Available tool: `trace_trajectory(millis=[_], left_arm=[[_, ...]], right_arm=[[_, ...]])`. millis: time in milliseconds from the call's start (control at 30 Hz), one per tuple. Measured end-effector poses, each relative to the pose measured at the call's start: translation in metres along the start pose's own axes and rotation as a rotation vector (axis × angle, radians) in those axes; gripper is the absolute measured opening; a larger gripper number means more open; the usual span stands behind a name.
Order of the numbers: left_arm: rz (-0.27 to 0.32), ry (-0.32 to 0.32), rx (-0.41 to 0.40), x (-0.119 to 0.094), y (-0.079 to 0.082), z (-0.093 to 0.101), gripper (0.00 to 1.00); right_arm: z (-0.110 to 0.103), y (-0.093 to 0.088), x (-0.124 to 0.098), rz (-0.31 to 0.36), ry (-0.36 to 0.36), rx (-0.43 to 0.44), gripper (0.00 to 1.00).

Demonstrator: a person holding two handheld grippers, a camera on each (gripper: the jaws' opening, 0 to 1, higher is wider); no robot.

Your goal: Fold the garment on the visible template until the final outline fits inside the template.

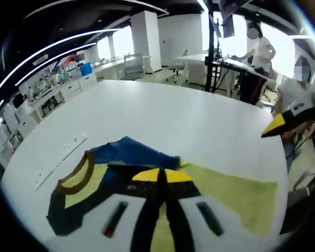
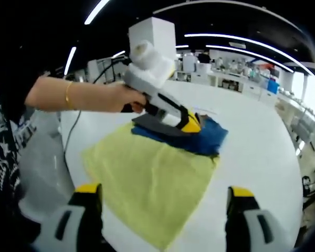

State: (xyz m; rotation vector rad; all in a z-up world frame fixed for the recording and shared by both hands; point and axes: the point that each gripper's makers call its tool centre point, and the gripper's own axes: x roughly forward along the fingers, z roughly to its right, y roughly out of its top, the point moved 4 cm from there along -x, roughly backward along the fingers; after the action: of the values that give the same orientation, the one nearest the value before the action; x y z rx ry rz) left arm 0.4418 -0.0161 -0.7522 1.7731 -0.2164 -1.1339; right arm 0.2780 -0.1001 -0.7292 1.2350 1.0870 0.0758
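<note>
1. The garment (image 2: 163,173) lay on the white table (image 2: 252,152), near the person's side of it. It was mostly yellow-green, with blue (image 2: 207,137) and dark (image 2: 152,125) parts at its far end in the right gripper view.
2. In the left gripper view the garment (image 1: 236,191) showed a brown-trimmed collar (image 1: 76,176), dark panels and a rumpled blue part (image 1: 131,151) beyond the jaws.
3. The left gripper (image 1: 160,175) had its yellow-tipped jaws pressed together over the cloth; whether any fabric was pinched between them could not be told.
4. In the right gripper view the same left gripper (image 2: 191,124) was held in a hand (image 2: 121,98) wearing a bracelet, its tip down on the dark and blue parts of the garment.
5. The right gripper (image 2: 163,202) stood wide, its two yellow-capped jaws well apart on either side of the garment's near corner, holding nothing.
6. The right gripper's yellow tip (image 1: 275,125) came in at the right edge of the left gripper view.
7. A template outline could not be made out.
8. People (image 1: 260,50) stood at benches beyond the table.
</note>
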Motion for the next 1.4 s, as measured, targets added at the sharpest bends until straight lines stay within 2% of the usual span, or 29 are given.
trace_trajectory(millis=[133, 200, 300, 500, 600, 667, 767, 833, 1000, 1167, 1400], left_arm=[[-0.011, -0.021, 0.022, 0.009, -0.007, 0.007, 0.0], [-0.012, -0.058, 0.005, 0.013, -0.012, 0.012, 0.0], [0.005, -0.08, -0.005, 0.016, -0.014, 0.018, 0.01], [0.033, -0.112, 0.004, 0.015, -0.014, 0.022, 0.19], [0.053, -0.098, 0.023, 0.012, -0.013, 0.021, 0.36], [0.07, -0.087, 0.022, 0.006, -0.012, 0.014, 0.45], [0.097, -0.098, -0.099, -0.006, -0.012, 0.006, 0.66], [0.107, -0.084, -0.092, -0.016, -0.015, -0.002, 0.75], [0.114, -0.051, -0.107, -0.045, -0.03, -0.021, 0.88], [0.111, -0.027, -0.116, -0.07, -0.045, -0.033, 0.98], [0.093, 0.006, -0.115, -0.107, -0.067, -0.036, 0.99]], right_arm=[[0.0, 0.0, 0.0, 0.001, -0.005, 0.005, 1.0], [0.001, 0.0, 0.0, 0.001, -0.009, 0.005, 1.0], [0.002, -0.001, -0.001, 0.001, -0.014, 0.007, 1.0], [0.004, -0.004, -0.002, 0.005, -0.023, 0.021, 1.0], [0.004, -0.006, -0.002, 0.003, -0.016, 0.021, 1.0], [0.004, -0.007, -0.002, 0.0, -0.003, 0.018, 1.0], [0.003, -0.008, -0.001, 0.002, 0.024, 0.027, 1.0], [0.002, -0.008, 0.0, -0.001, 0.049, 0.032, 1.0], [0.0, -0.012, 0.003, -0.033, 0.111, 0.013, 1.0], [-0.006, -0.016, 0.005, -0.085, 0.173, -0.064, 1.0], [-0.01, -0.021, 0.01, -0.134, 0.199, -0.107, 1.0]])
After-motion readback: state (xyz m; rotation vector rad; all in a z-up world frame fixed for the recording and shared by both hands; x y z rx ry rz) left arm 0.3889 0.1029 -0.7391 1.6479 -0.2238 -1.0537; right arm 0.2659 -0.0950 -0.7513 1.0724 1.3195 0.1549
